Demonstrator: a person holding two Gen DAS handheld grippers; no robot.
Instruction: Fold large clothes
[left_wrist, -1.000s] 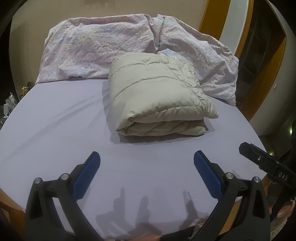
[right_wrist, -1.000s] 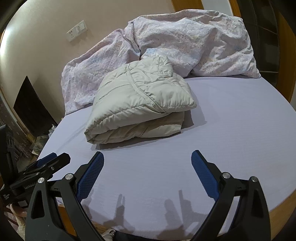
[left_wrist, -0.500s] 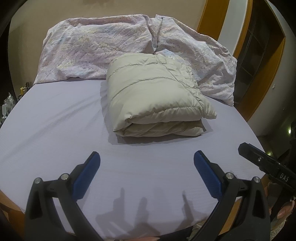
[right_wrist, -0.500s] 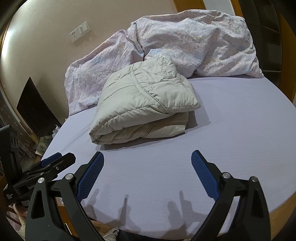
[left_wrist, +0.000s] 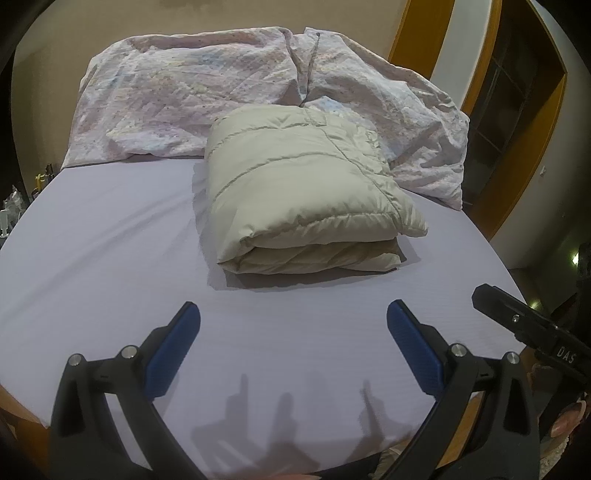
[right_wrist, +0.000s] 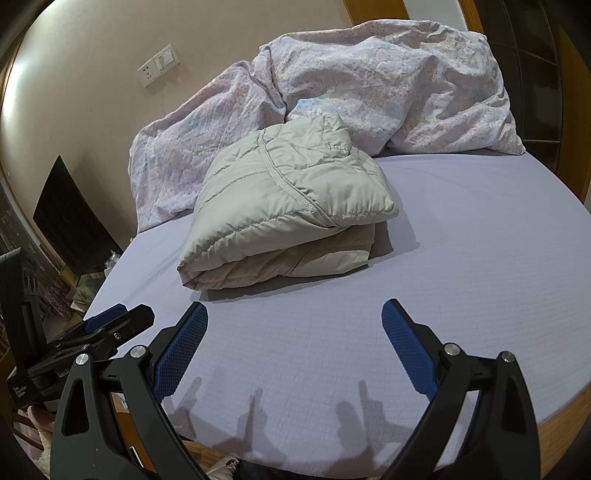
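A beige puffer jacket (left_wrist: 299, 192) lies folded into a thick bundle on the lavender bed sheet (left_wrist: 110, 236), close to the pillows. From the right wrist view the same folded jacket (right_wrist: 284, 206) sits left of centre. My left gripper (left_wrist: 293, 325) hovers open over the near part of the bed, well short of the jacket, with nothing between its blue pads. My right gripper (right_wrist: 294, 321) is also open and empty, at a similar distance. Each gripper shows at the edge of the other's view.
A crumpled floral duvet (left_wrist: 229, 92) is heaped along the headboard wall behind the jacket. A wooden door frame (left_wrist: 532, 122) stands to the right of the bed. A wall socket (right_wrist: 157, 65) and a dark nightstand (right_wrist: 70, 218) sit to the left.
Both grippers have drifted slightly, so the jacket sits a little higher and to the left in view. The jacket itself has not moved, and both grippers stay open.
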